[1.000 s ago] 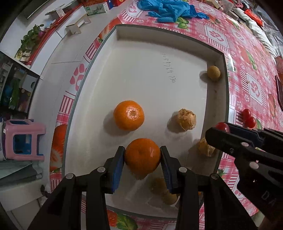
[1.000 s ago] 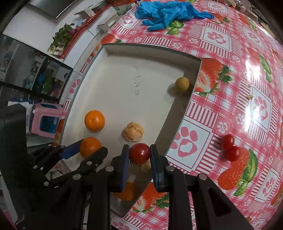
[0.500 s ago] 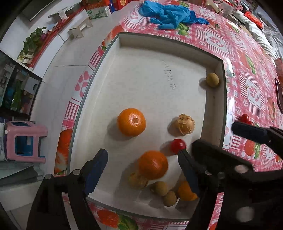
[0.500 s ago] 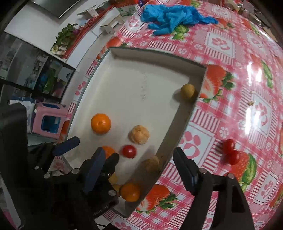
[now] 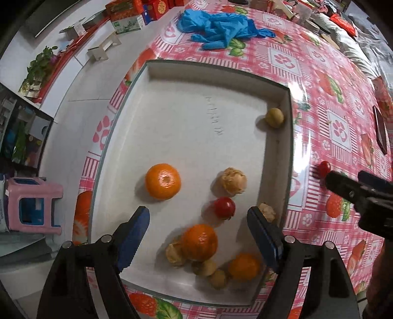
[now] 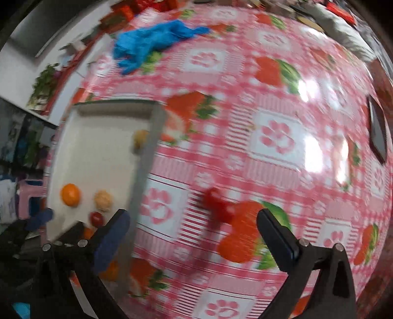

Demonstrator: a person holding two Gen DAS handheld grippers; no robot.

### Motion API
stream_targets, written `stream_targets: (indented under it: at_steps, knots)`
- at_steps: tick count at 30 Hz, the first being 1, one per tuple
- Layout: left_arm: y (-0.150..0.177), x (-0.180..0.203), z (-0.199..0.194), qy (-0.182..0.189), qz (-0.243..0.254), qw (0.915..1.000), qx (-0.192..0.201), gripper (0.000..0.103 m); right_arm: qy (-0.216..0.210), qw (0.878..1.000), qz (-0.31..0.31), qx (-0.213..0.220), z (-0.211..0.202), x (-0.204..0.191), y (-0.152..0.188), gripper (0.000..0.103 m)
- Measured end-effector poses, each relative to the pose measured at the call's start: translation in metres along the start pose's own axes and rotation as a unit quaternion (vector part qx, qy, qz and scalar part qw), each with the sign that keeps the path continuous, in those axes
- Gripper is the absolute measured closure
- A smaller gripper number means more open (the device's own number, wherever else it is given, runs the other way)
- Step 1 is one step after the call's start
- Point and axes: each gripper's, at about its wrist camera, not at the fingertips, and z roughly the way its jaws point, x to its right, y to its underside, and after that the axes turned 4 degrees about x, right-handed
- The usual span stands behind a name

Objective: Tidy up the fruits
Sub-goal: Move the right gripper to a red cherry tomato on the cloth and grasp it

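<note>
A white tray (image 5: 291, 147) holds two oranges (image 5: 162, 181) (image 5: 200, 241), a cherry tomato (image 5: 224, 207), a smaller orange (image 5: 244, 266), husked fruits (image 5: 233, 180) and a yellowish round fruit (image 5: 274, 117). My left gripper (image 5: 196, 213) hangs open over the tray's near end, above the second orange, and holds nothing. My right gripper (image 6: 192, 216) is off the tray's right side over the tablecloth, its jaws opening wide. Blurred red tomatoes (image 6: 218, 206) lie on the cloth between its fingers, untouched. One tomato (image 5: 323, 168) shows beside the right gripper (image 5: 346, 178) in the left wrist view.
Crumpled blue gloves (image 5: 221, 27) lie on the pink checked tablecloth behind the tray. A dark flat object (image 5: 380, 132) sits at the far right. Boxes (image 5: 125, 17) line the back. A pink stool (image 5: 32, 203) stands on the floor, left of the table edge.
Both grippers opened: the left let its orange go and the right dropped its cherry tomato, both into the tray. The right gripper then swung right, out over the tablecloth.
</note>
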Motion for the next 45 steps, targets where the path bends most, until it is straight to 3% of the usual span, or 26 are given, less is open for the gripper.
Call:
stream_targets:
  at_steps: [6, 12, 15, 18, 22, 26, 30, 38, 45]
  knots:
    - [-0.001, 0.007, -0.004, 0.006, 0.011, 0.9999, 0.005, 0.02, 0.034, 0.999, -0.001, -0.031, 0.018, 0.025, 0.013, 0.0]
    - [-0.001, 0.015, -0.009, 0.01, 0.024, 0.9996, 0.006, 0.02, 0.037, 0.999, -0.03, -0.026, 0.032, 0.019, 0.01, 0.005]
    - [-0.002, 0.019, -0.013, 0.011, 0.033, 0.9994, 0.008, 0.02, 0.03, 0.999, -0.035, -0.023, 0.036, 0.014, 0.007, 0.028]
    - [-0.005, 0.024, -0.014, 0.014, 0.039, 0.9991, 0.01, 0.02, 0.032, 0.999, -0.039, -0.018, 0.038, 0.012, 0.005, 0.038]
    - [-0.009, 0.036, -0.016, 0.017, 0.053, 0.9984, 0.014, 0.02, 0.029, 0.999, -0.04, -0.009, 0.038, 0.01, 0.0, 0.06]
    - [-0.012, 0.049, -0.018, 0.023, 0.067, 0.9974, 0.015, 0.02, 0.009, 0.999, -0.038, -0.007, 0.031, 0.016, 0.002, 0.073]
    - [-0.017, 0.068, -0.018, 0.036, 0.084, 0.9957, 0.014, 0.02, -0.01, 1.0, -0.01, -0.007, 0.021, 0.04, 0.009, 0.074]
    - [-0.023, 0.129, -0.004, 0.066, 0.136, 0.9886, 0.001, 0.02, -0.008, 0.999, 0.046, -0.005, -0.003, 0.094, 0.031, 0.074]
    - [-0.035, 0.163, 0.021, 0.07, 0.135, 0.9884, -0.009, 0.02, -0.004, 0.997, 0.071, -0.005, -0.016, 0.126, 0.045, 0.074]
